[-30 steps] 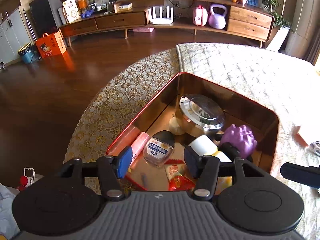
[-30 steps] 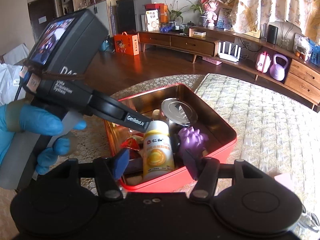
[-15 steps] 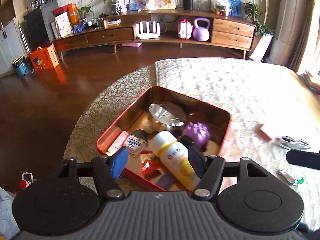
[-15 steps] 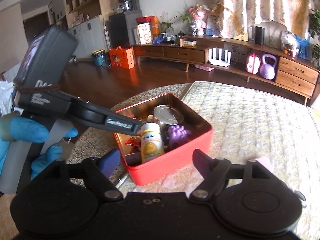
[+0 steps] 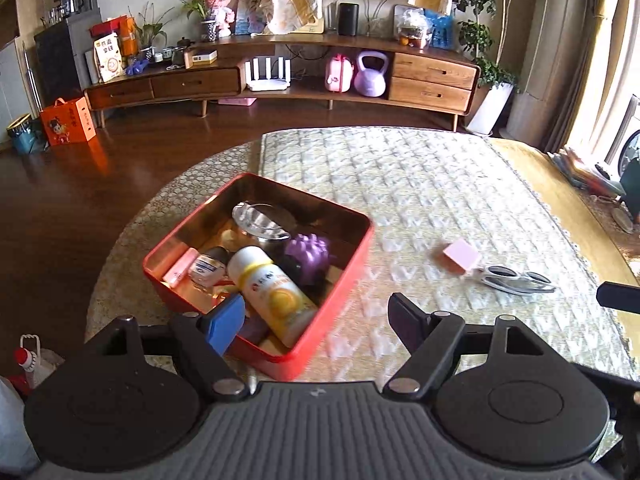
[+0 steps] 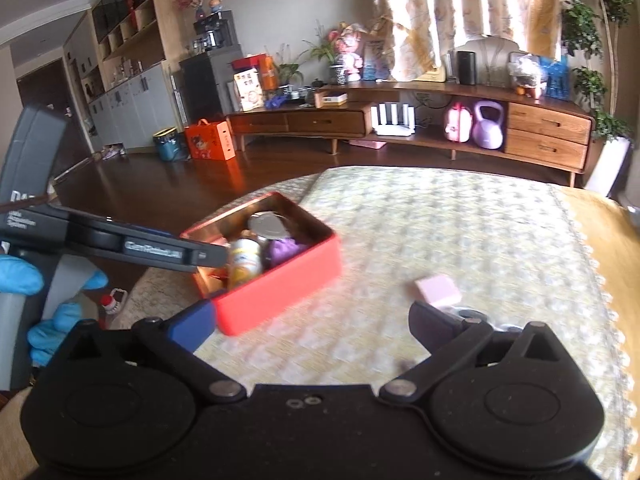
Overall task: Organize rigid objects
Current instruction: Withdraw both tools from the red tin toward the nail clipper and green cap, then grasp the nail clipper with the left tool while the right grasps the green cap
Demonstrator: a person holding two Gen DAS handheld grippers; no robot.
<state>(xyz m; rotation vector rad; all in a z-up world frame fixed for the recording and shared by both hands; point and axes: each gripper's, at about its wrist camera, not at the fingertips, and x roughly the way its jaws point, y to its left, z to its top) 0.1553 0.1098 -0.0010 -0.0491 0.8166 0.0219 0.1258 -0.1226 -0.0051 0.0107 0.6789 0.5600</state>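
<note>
Left tool (image 5: 316,316): jaws opening, nothing between them, over the near rim of the red rectangular metal tin (image 5: 344,280).

Tin, left on the quilted surface (image 5: 420,184): holds a white-and-yellow plastic bottle (image 5: 272,288), purple knobbly ball (image 5: 308,254) and round steel lid (image 5: 260,218). I judge a low pass could clip the rim and shove it.

Pink rectangular block (image 6: 438,290) and white-framed sunglasses (image 5: 516,278): loose, right of the tin, touching. Grabbing one may drag the other.

Right tool (image 6: 312,320): jaws opening wide, empty.
</note>
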